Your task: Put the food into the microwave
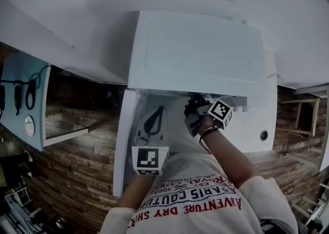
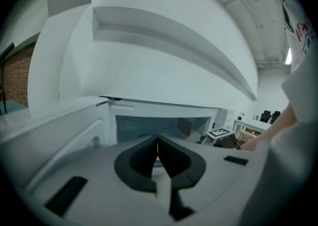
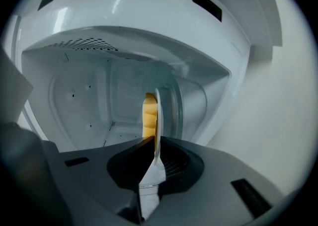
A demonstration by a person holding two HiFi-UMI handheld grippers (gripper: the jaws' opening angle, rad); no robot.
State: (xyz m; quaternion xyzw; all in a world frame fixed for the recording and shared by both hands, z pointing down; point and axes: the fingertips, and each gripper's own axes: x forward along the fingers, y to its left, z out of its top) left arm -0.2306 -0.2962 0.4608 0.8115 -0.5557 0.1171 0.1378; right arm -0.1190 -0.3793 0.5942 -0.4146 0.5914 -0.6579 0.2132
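Observation:
A white microwave [image 1: 200,48] stands with its door [image 1: 125,140] swung open to the left. My right gripper [image 1: 197,105] reaches into the opening, shut on the rim of a thin white plate [image 3: 157,120]. The plate shows edge-on in the right gripper view, with yellow food [image 3: 148,115] on its left face. Behind it lies the white cavity [image 3: 94,101]. My left gripper [image 1: 156,117] hangs in front of the opening beside the door, jaws shut with nothing between them. In the left gripper view, beyond the left gripper [image 2: 157,146], the cavity [image 2: 144,123] and the right gripper's marker cube [image 2: 219,132] show.
A white cabinet [image 1: 262,125] with a round fitting [image 1: 263,135] stands right of the microwave. Brick-patterned flooring [image 1: 77,171] lies to the left, with a pale blue panel [image 1: 23,99] at the far left. A wooden frame [image 1: 306,114] stands at the far right.

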